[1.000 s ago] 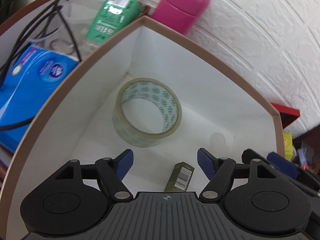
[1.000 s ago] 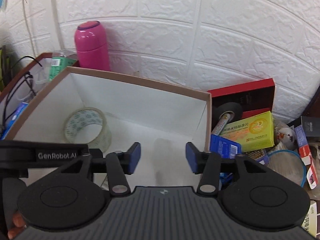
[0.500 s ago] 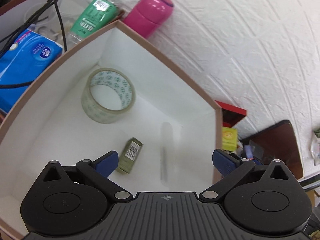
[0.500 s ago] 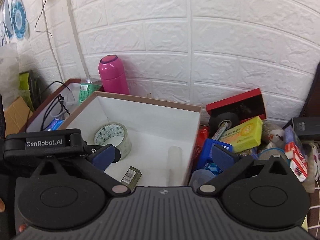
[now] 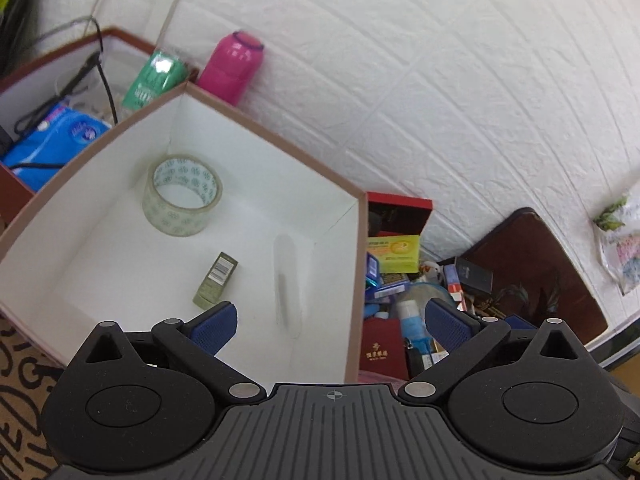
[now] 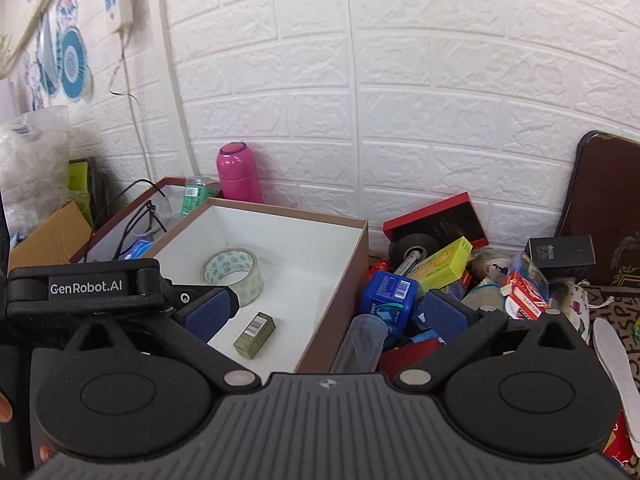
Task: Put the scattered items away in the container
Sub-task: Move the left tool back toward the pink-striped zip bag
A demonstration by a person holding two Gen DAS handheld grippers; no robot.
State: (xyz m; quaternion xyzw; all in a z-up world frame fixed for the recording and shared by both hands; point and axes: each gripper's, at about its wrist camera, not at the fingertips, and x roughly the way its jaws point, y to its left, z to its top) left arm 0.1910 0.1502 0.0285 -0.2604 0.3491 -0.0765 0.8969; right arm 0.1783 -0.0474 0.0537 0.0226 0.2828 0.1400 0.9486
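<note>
— Container (image 5: 362, 264) first: where does it sit, and what lies in it?

— It is a brown-rimmed box with white inner walls, set against the white brick wall (image 6: 440, 92). On its floor lie a roll of clear tape (image 5: 182, 195) towards the back, a small olive box (image 5: 216, 280) with a barcode nearer the front, and a clear tube (image 5: 286, 280) just beside the right wall, blurred in the left wrist view.

— And the scattered items?

— A heap just right of the container: a blue box (image 6: 388, 294), a yellow-green carton (image 6: 442, 264), a red-edged lid (image 6: 436, 220) leaning on the wall, and a black wheel (image 6: 414, 250).

— The tools?

— The left tool (image 5: 330, 322) has its jaws spread wide, nothing between them, over the container's front right corner. The right tool (image 6: 326, 314) is likewise wide apart and empty, straddling the container's right wall. Both have just been opening.

— Anything beyond?

— A pink flask (image 6: 239, 172) behind the container, and a second box (image 5: 120, 36) to the left with cables and a blue packet (image 5: 52, 142).
</note>
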